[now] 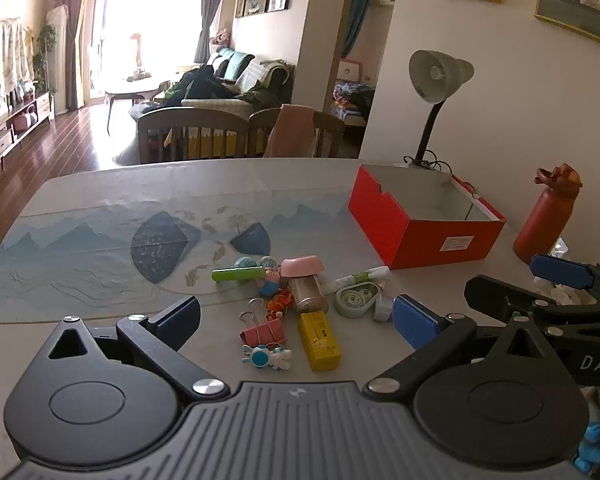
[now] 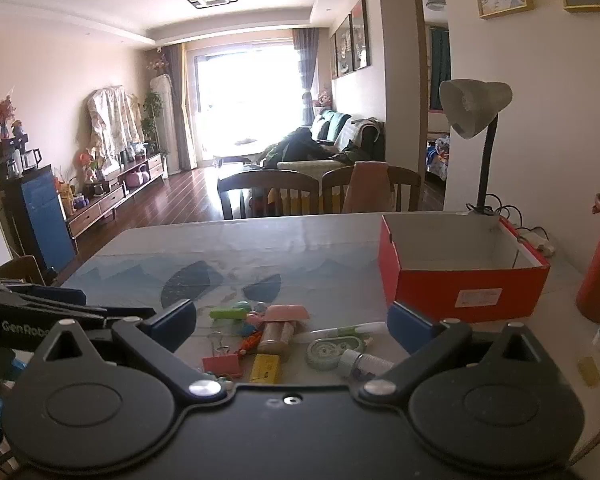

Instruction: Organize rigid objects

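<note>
A home's open living-dining room: sofa, dining chairs, framed pictures, curtained balcony window, TV cabinet.

Beyond my worktop two wooden chairs stand pushed in, one draped with a pink cloth. Dark wood floor runs to a bright window with grey curtains. A sofa sits right, a low cabinet left, framed pictures on cream walls.

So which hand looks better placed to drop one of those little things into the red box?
Probably the right tongs: open, over the pile, and on the red box side. The left tongs are open too, but farther from it.
</note>
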A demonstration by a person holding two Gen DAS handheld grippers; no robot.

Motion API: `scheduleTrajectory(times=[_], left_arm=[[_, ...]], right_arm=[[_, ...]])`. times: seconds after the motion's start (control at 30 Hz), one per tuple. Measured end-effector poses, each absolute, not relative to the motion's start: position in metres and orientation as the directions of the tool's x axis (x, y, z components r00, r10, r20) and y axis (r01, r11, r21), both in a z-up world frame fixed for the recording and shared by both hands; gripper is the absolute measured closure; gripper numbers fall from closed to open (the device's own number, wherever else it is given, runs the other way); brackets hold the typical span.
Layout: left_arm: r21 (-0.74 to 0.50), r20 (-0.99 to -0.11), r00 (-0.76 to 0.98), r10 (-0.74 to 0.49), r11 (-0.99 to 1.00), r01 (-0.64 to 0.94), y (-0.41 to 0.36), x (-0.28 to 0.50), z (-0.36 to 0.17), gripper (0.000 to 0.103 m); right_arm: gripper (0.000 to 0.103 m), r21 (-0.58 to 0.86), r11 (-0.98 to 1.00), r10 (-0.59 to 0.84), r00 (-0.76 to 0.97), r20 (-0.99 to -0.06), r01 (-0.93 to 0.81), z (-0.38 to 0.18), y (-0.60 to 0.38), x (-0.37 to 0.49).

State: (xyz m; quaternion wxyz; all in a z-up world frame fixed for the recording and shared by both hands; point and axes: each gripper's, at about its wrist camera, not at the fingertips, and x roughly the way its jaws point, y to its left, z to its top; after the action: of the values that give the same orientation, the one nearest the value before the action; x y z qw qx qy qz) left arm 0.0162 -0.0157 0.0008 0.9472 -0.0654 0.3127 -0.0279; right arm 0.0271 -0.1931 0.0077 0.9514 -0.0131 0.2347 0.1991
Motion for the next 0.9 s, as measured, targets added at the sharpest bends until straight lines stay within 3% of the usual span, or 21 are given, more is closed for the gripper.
scheduleTrajectory(times=[0.2,0.5,0.9], left_arm=[[-0.149,-0.625,0.779,-0.051,0.987,-0.055,-0.021,0.044,-0.01,0.0],[-0.12,-0.698,0.716,0.008,0.984,-0.129,-0.041,0.085,-0.045,0.0],[-0.073,-0.818,0.572,0.059,0.976,-0.205,-0.066,0.135,-0.124,0.001]], right_arm=[[0.006,0.086,0.908,0.397,0.776,-0.491,-0.41,-0.002,-0.22,0.067],[0.01,0.03,0.813,0.48,0.64,-0.6,-0.582,-0.05,-0.235,0.132],[0.03,-0.007,0.657,0.499,0.442,-0.745,-0.754,-0.114,-0.236,0.195]])
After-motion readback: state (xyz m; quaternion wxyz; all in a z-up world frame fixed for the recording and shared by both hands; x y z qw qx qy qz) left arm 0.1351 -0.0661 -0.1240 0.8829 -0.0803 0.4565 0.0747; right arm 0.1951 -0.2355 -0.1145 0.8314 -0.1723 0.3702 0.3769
